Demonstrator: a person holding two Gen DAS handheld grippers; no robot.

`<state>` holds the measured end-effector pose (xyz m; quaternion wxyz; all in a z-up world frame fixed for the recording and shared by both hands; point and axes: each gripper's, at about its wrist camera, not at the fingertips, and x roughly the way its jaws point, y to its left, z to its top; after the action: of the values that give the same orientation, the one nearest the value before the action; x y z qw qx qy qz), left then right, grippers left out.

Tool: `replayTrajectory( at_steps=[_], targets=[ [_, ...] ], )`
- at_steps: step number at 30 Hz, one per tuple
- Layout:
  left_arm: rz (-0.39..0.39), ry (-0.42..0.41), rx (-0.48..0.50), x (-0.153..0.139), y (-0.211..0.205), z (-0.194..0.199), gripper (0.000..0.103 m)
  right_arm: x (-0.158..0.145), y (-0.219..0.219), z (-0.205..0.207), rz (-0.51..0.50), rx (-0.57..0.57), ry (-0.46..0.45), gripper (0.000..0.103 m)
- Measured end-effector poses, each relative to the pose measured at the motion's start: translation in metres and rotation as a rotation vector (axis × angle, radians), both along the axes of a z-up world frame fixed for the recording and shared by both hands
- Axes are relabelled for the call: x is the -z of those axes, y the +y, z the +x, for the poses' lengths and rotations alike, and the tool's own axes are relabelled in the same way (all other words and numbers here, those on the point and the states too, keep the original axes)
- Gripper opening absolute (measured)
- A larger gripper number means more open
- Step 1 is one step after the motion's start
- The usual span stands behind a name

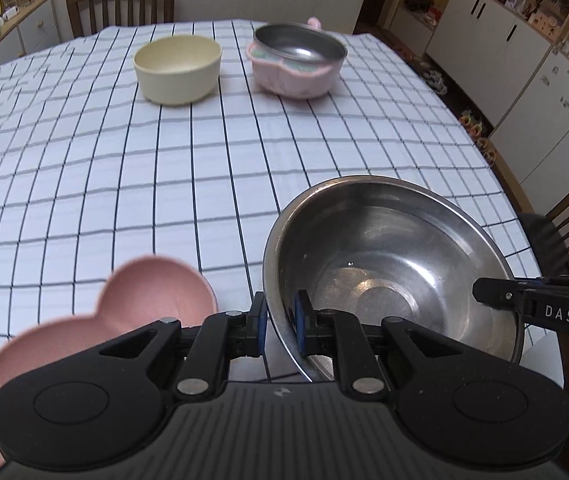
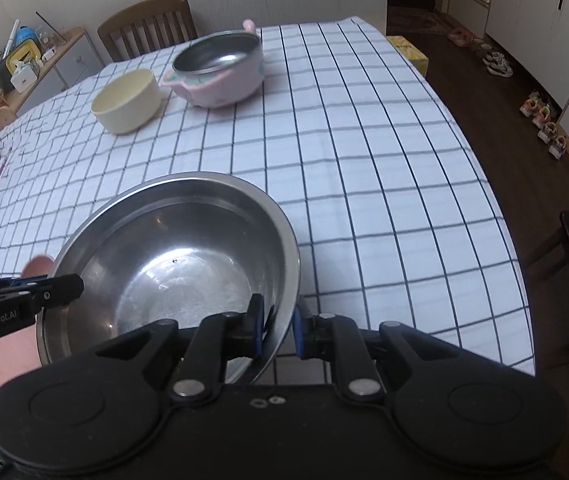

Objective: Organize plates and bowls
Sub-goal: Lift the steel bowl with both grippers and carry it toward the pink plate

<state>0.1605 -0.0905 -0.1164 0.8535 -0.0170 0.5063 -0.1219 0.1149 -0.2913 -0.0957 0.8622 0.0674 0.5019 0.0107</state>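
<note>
Steel mixing bowl (image 1: 396, 276), wide and shallow, held over the checked table (image 1: 124, 168) by two pairs of tongs, and filling the lower right of the left wrist view and the lower left of the right wrist view. Left tongs (image 1: 280, 326) are nearly closed on the near-left rim, one blue pad inside the wall and one outside; right tongs (image 2: 278, 330) pinch the opposite rim the same way. Neither carries anything else.

The bowl looks stiff, thin-walled and probably light, yet its polished wall is likely slippery; the rolled rim is the sensible place to hold, and two opposed pinches should keep it from swinging or tilting out of a single grip. It would likely ring and skid if dropped, not break.

A pink bear-shaped dish (image 1: 156, 304) lies just beside it, lower left. Well apart, in the upper middle, stand a cream bowl (image 1: 178, 68) and a pink handled bowl with steel liner (image 1: 296, 60); these probably nest poorly with the large one.
</note>
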Motion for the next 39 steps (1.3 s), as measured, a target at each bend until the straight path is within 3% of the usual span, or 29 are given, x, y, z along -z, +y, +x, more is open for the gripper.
replayTrajectory(
  at_steps=[16,22,25,39],
  targets=[
    [0.010,0.076,-0.012,0.024,-0.007,-0.010,0.013,0.025,-0.011,-0.010,0.017,-0.001,0.056,0.015],
    [0.015,0.070,0.002,0.023,-0.008,-0.012,0.013,0.030,-0.008,-0.014,0.006,0.012,0.067,0.017],
    [0.011,0.077,0.008,0.023,-0.007,-0.012,0.013,0.029,-0.008,-0.014,-0.009,0.024,0.068,0.023],
    [0.015,0.057,0.047,0.006,-0.001,-0.014,0.014,0.009,-0.003,-0.022,-0.025,0.051,0.036,0.030]
  ],
)
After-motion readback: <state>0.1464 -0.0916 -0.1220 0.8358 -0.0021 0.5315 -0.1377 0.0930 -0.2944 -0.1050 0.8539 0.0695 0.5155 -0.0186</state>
